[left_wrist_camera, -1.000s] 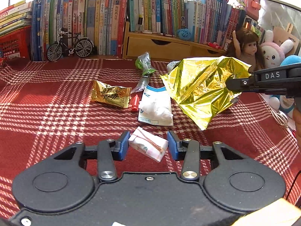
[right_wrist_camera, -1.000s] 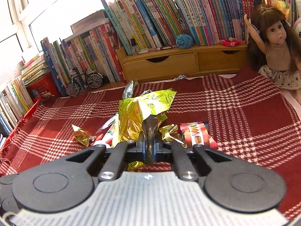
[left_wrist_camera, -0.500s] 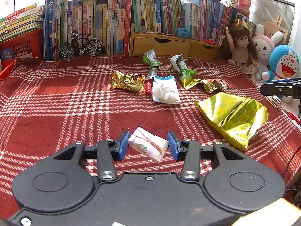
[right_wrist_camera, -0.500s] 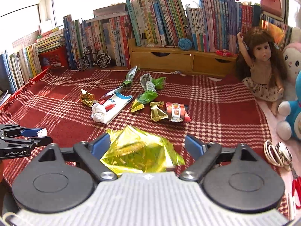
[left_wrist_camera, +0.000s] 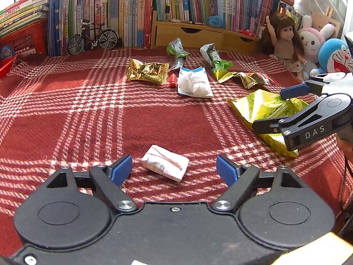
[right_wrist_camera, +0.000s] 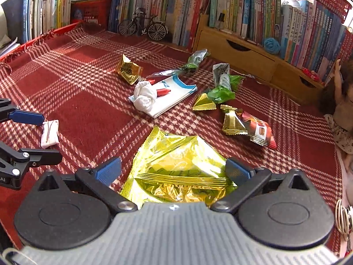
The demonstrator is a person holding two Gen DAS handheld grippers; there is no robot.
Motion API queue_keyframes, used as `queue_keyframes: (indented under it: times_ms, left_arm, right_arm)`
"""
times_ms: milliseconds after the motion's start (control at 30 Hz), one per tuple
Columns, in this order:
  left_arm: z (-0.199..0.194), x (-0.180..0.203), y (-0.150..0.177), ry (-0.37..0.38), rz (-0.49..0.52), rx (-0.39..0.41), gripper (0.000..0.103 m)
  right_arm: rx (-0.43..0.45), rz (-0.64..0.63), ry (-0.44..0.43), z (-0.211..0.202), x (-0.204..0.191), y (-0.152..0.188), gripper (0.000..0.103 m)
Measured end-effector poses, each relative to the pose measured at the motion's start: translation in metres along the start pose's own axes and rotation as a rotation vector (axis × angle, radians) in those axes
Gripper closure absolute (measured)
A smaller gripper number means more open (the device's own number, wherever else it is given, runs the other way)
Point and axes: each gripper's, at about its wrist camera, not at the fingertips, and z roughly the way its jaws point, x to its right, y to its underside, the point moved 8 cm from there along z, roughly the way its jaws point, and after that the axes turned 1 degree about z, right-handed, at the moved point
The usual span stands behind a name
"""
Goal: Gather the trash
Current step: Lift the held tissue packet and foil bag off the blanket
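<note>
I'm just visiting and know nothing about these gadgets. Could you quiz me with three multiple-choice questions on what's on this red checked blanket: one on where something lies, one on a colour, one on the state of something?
1. Where does the small white packet lie?
A. Between the left gripper's blue fingers
B. On top of the books
C. In the doll's lap

2. What colour is the large crinkled bag by the right gripper?
A. Blue
B. Shiny yellow-gold
C. Black

3. How does the left gripper stand to the white packet?
A. Clamped tight on it
B. Fingers apart, not touching it
C. Lifting it high

Answers: 1 A, the packet rests on the blanket between the two blue pads. 2 B, its foil shines yellow-gold in both views. 3 B, the jaws are opening and there is a clear gap on each side.
</note>
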Motion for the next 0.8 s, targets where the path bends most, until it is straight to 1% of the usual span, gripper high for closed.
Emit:
queue_keyframes:
  times_ms: [67, 133, 200, 233, 267, 300, 400, 467, 500, 533, 567, 600, 700, 800]
  left_arm:
    - [0.002, 0.0, 0.0, -0.001, 0.0, 0.002, 0.024]
    - [0.003, 0.0, 0.0, -0.004, 0.005, 0.005, 0.031]
    - [0.003, 0.001, -0.002, -0.022, 0.02, 0.01, 0.052]
    - [0.004, 0.0, -0.002, -0.033, 0.028, 0.012, 0.057]
    - [0.003, 0.0, -0.003, -0.038, 0.034, 0.013, 0.061]
    - [0.003, 0.0, -0.003, -0.034, 0.031, 0.013, 0.061]
    - [0.002, -0.001, -0.004, -0.026, 0.016, 0.016, 0.061]
    - [0.001, -0.002, -0.005, -0.021, 0.01, 0.017, 0.062]
    - [0.001, -0.002, -0.005, -0.016, 0.006, 0.019, 0.062]
    - [0.0, -0.002, -0.006, -0.013, 0.002, 0.019, 0.062]
    - [-0.001, -0.002, -0.006, -0.01, -0.001, 0.021, 0.062]
    - [-0.002, -0.002, -0.007, -0.007, -0.004, 0.024, 0.062]
    - [-0.007, -0.002, -0.009, -0.004, -0.006, 0.038, 0.062]
    - [-0.014, -0.002, -0.011, 0.001, -0.013, 0.054, 0.062]
  right_arm:
    - [-0.025, -0.049, 0.026, 0.006, -0.006, 0.001, 0.0]
    - [-0.054, -0.097, 0.045, 0.009, -0.01, 0.002, 0.0]
    - [-0.089, -0.125, 0.062, 0.012, -0.012, 0.003, 0.0]
    - [-0.099, -0.136, 0.067, 0.013, -0.012, 0.003, 0.002]
    - [-0.106, -0.14, 0.07, 0.013, -0.012, 0.003, 0.007]
    - [-0.11, -0.14, 0.079, 0.012, -0.012, 0.002, 0.009]
    - [-0.116, -0.155, 0.081, 0.008, -0.015, 0.001, 0.022]
    - [-0.109, -0.172, 0.096, 0.005, -0.02, 0.001, 0.04]
    - [-0.108, -0.182, 0.103, 0.003, -0.023, 0.0, 0.044]
    - [-0.103, -0.193, 0.113, 0.0, -0.026, -0.001, 0.056]
    - [-0.098, -0.194, 0.127, -0.002, -0.028, -0.002, 0.084]
    - [-0.101, -0.179, 0.136, -0.003, -0.028, -0.004, 0.091]
    - [-0.099, -0.126, 0.129, -0.01, -0.025, -0.007, 0.091]
    - [-0.081, -0.122, 0.143, -0.02, -0.024, -0.009, 0.095]
